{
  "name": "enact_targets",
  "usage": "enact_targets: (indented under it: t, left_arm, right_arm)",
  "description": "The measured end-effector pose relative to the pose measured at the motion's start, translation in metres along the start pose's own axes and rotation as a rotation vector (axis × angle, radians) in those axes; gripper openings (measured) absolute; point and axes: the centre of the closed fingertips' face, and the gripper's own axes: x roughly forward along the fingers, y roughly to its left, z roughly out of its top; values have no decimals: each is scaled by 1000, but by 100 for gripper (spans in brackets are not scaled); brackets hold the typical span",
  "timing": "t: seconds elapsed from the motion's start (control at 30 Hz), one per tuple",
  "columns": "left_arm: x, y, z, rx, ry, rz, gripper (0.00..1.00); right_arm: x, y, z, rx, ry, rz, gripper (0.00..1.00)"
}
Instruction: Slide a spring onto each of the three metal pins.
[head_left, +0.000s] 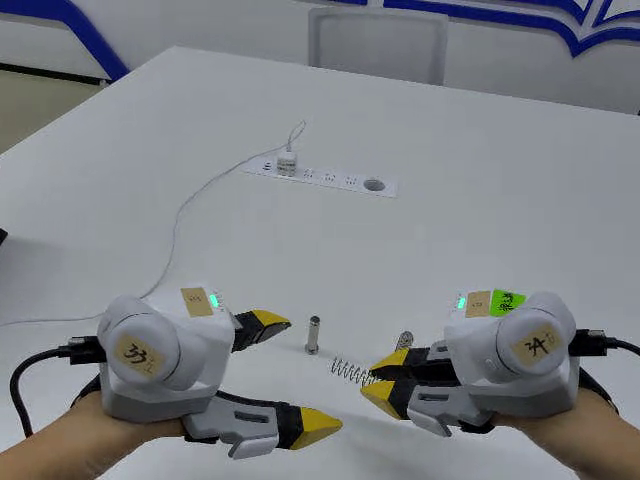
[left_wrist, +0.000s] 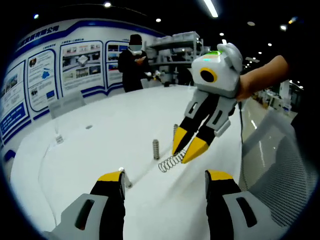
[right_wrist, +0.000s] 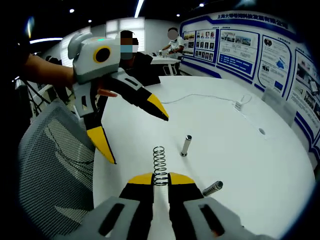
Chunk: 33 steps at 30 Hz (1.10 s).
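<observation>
The right gripper (head_left: 385, 378) has its fingers clenched on one end of a spring (head_left: 350, 372). The rest of the coil sticks out past the yellow tips, pointing toward the left gripper (head_left: 295, 372). The spring's free end is near an upright pin (head_left: 313, 335) but not touching it, a little to one side. This pin stands on the white table (head_left: 450, 230) between the two grippers, and its shaft looks bare in the right gripper view.

A second pin (right_wrist: 212, 188) is just beside the right gripper, on its far side in the head view. In the right gripper view it leans over and its shaft looks ribbed, as if coils are around it, but it is too small to be sure.

The left gripper's fingers are spread wide with nothing between them. One tip is near the upright pin and the other is lower, toward the table's near edge.

Farther back on the table lies a power strip (head_left: 330, 178) with a white adapter (head_left: 287, 164) plugged into one socket. Its cable (head_left: 190, 210) trails off toward the left edge. A chair (head_left: 378, 42) stands at the far side of the table.
</observation>
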Motion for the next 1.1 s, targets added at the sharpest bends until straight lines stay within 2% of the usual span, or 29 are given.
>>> enact_targets:
  t: [0.1, 0.17, 0.53, 0.7, 0.83, 1.1]
  left_arm:
    - [3, 0, 3, 39, 8, 6, 68]
    - [4, -1, 3, 40, 13, 1, 70]
    - [6, -14, 0, 87, 39, -57, 53]
    - [7, -21, 1, 95, 33, -97, 41]
    - [8, -24, 2, 106, 39, -120, 37]
    - [7, -28, 0, 112, 52, -149, 23]
  right_arm:
    - [-4, 4, 1, -25, 3, -1, 11]
    - [-6, 7, 2, -39, 4, 4, 11]
    - [-12, 22, 4, -108, 17, 31, 11]
    - [-13, 28, 10, -188, 17, 44, 11]
    - [-13, 32, 15, -224, 15, 56, 11]
    - [-12, 32, 22, -250, 8, 63, 11]
